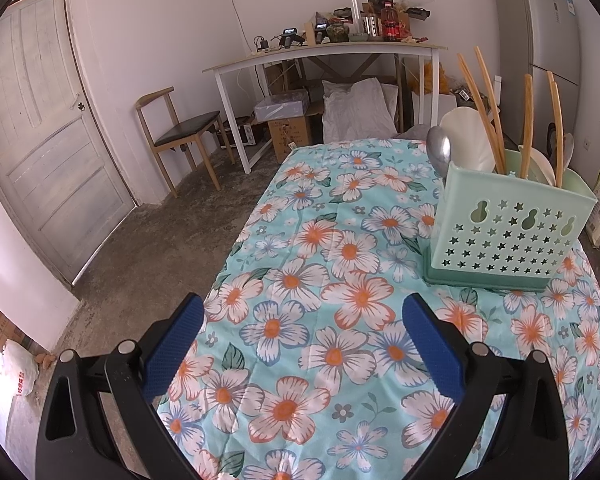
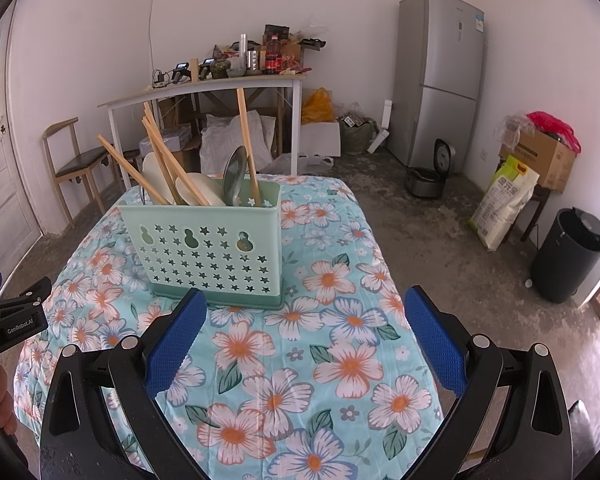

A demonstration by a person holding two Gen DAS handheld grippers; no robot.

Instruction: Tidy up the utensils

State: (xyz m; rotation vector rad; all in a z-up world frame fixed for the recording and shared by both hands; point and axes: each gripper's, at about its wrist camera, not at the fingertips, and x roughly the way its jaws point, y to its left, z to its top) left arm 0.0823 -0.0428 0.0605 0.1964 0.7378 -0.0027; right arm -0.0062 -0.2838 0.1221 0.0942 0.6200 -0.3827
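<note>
A mint-green utensil holder (image 1: 512, 228) (image 2: 212, 248) with star cut-outs stands on the floral tablecloth (image 1: 332, 320) (image 2: 340, 340). Wooden chopsticks (image 1: 482, 108) (image 2: 246, 140), white spoons (image 1: 466, 136) (image 2: 198, 192) and a metal spoon (image 1: 438, 148) (image 2: 234, 176) stick up out of it. My left gripper (image 1: 302, 342) hovers open over the cloth, down and left of the holder, with nothing between its blue pads. My right gripper (image 2: 306, 340) is open just in front of the holder, also holding nothing. The left gripper's body (image 2: 12, 320) shows at the right wrist view's left edge, with a hand (image 2: 0, 400) below it.
Beyond the table are a wooden chair (image 1: 176, 132), a cluttered white desk (image 1: 324, 54) with boxes and sacks under it, and a door (image 1: 40, 128). A fridge (image 2: 440, 76), rice cooker (image 2: 430, 172), black bin (image 2: 568, 256) and sack (image 2: 504, 204) stand to the right.
</note>
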